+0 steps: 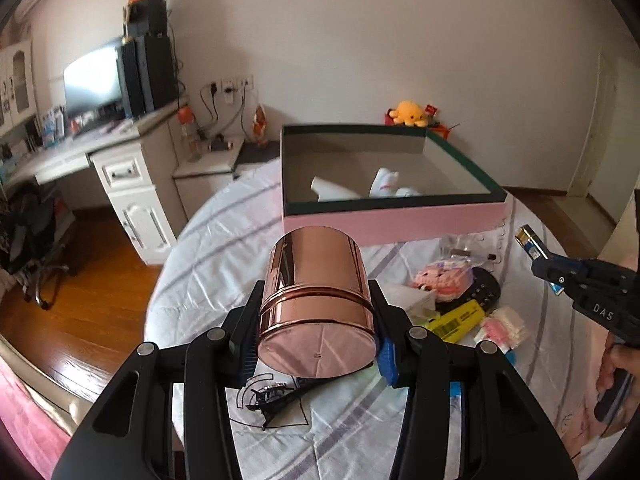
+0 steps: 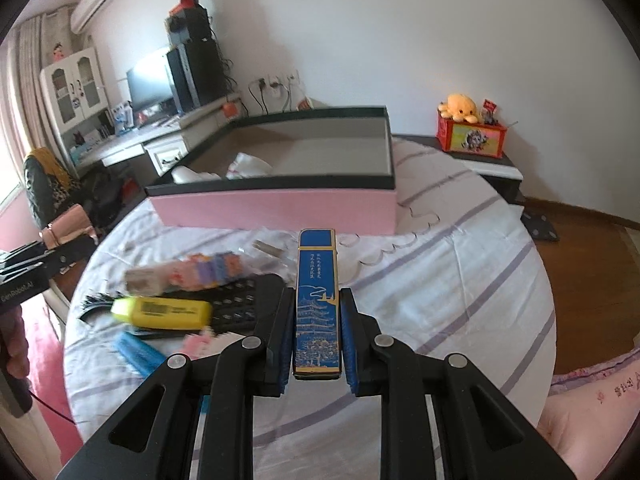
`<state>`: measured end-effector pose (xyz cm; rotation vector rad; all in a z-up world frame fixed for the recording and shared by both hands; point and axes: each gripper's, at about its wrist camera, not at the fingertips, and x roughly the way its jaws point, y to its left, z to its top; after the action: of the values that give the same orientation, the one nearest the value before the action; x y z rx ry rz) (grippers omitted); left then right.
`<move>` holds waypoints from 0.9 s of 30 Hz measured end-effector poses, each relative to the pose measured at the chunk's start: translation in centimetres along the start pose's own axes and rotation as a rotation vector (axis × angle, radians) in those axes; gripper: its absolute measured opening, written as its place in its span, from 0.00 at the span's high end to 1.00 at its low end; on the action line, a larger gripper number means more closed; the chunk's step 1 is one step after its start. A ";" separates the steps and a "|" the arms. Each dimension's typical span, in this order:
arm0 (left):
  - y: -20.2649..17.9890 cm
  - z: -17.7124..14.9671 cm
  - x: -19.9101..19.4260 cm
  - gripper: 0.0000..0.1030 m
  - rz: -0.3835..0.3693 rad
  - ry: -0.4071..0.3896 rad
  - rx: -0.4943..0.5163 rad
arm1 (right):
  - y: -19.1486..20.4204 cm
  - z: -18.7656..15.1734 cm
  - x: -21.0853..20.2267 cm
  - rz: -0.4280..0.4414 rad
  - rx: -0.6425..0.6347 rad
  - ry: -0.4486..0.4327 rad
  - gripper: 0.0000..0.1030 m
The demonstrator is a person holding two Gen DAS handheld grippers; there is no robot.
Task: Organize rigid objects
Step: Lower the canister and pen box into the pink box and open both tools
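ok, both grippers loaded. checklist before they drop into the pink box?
1. left gripper clamped on copper tin: ok, pads press both sides, tin is off the cloth.
2. right gripper clamped on blue-and-gold case: ok, held by its lower half.
3. pink box open on top: ok.
4. Free floor space in the box: ok, white items lie near its front wall, the rest looks bare.
5. Grippers apart from each other: ok, a wide gap shows in the left wrist view.
6. Tin lid seated: cannot tell.
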<state>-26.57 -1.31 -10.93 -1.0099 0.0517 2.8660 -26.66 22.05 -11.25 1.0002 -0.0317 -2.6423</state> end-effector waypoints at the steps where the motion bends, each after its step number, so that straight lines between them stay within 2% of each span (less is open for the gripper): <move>1: -0.2 0.2 -0.4 0.54 -0.002 -0.008 0.005 | 0.3 0.1 -0.2 0.005 -0.003 -0.008 0.80; 3: -0.6 0.7 -1.3 0.54 -0.011 -0.028 0.008 | 0.9 0.6 -0.9 0.019 -0.007 -0.029 0.80; 10: -1.6 2.2 -5.2 0.54 0.037 -0.130 0.018 | 2.5 2.4 -3.3 0.042 -0.031 -0.106 0.80; 16: -0.9 3.1 -8.5 0.54 0.076 -0.212 -0.005 | 4.1 3.8 -4.3 0.069 -0.070 -0.144 0.80; 20: -0.8 3.8 -8.5 0.54 0.093 -0.217 0.004 | 4.8 4.4 -4.0 0.086 -0.088 -0.148 0.80; 27: -2.3 6.4 -5.1 0.54 0.057 -0.190 0.053 | 4.7 6.2 -2.7 0.093 -0.113 -0.148 0.80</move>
<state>-26.41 0.92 -2.72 -0.7351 0.1428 2.9794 -27.42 17.78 -4.25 0.7477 0.0373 -2.5956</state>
